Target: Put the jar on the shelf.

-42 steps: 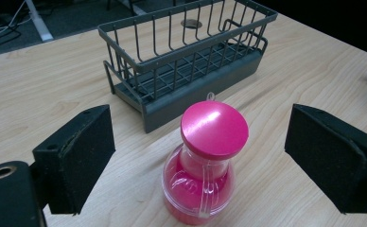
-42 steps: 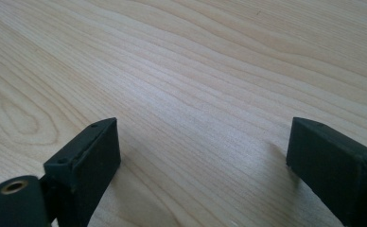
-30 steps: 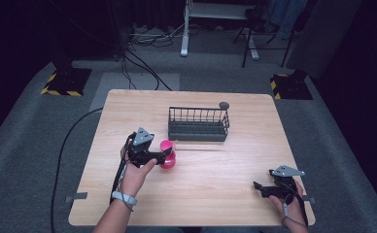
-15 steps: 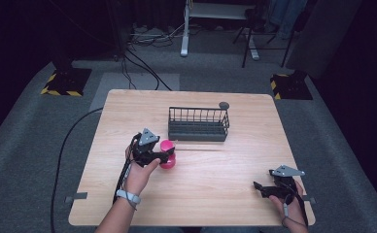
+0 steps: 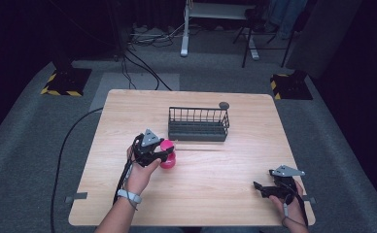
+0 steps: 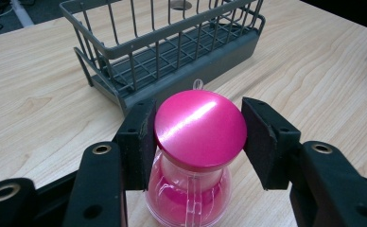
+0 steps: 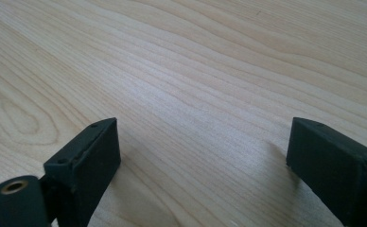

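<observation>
The left tongs had just been closing, and their two black jaws now sat against either side of the pink lid of the bottle, clamped on it. The bottle stood upright on the table, its long axis vertical, directly between the pads, so the grip ran across the cap. Just beyond the tongs' tips, past the bottle, lay the wire basket, its long side turned toward them and its floor bare. I judged the next move to be a lift up and forward over the near rim. Well off to the right, the right tongs rested near the table's edge with jaws spread wide on nothing, much farther from bottle and basket.
</observation>
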A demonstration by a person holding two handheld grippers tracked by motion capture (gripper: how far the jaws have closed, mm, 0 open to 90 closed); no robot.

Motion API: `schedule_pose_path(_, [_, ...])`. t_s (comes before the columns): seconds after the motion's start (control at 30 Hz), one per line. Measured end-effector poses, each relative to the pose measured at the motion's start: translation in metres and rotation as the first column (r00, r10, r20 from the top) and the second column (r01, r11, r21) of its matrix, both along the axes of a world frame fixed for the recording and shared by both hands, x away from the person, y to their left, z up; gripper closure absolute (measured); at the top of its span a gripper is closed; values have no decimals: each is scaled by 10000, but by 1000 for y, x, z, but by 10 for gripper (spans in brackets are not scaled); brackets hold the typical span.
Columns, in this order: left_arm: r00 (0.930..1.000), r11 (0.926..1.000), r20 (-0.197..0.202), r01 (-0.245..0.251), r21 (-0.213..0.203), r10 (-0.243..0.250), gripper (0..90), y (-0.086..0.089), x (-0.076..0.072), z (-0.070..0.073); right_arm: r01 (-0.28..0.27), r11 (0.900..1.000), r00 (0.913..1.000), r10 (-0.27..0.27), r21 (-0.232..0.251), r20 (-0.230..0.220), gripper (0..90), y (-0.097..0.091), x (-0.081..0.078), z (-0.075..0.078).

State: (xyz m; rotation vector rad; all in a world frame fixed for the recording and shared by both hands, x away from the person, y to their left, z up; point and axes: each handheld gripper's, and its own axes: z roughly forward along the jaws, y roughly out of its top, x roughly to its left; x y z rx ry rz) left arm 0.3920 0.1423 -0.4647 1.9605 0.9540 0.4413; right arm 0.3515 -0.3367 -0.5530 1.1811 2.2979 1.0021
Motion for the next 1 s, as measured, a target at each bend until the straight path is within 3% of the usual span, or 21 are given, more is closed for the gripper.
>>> schedule_pose_path(0.23, [10000,9999,-18,-16,-141,16,483,2,0,6,-1,10000,10000,1,-1,0,106,0,0,0])
schedule_pose_path(0.5, [9997,10000,260,17,-6,-17,483,2,2,29,0,10000,10000,0,0,0,106,0,0,0])
schedule_pose_path(1.0, [9989,9998,439,159,-128,-153,483,0,10,58,0,10000,10000,0,-2,3,105,0,0,0])
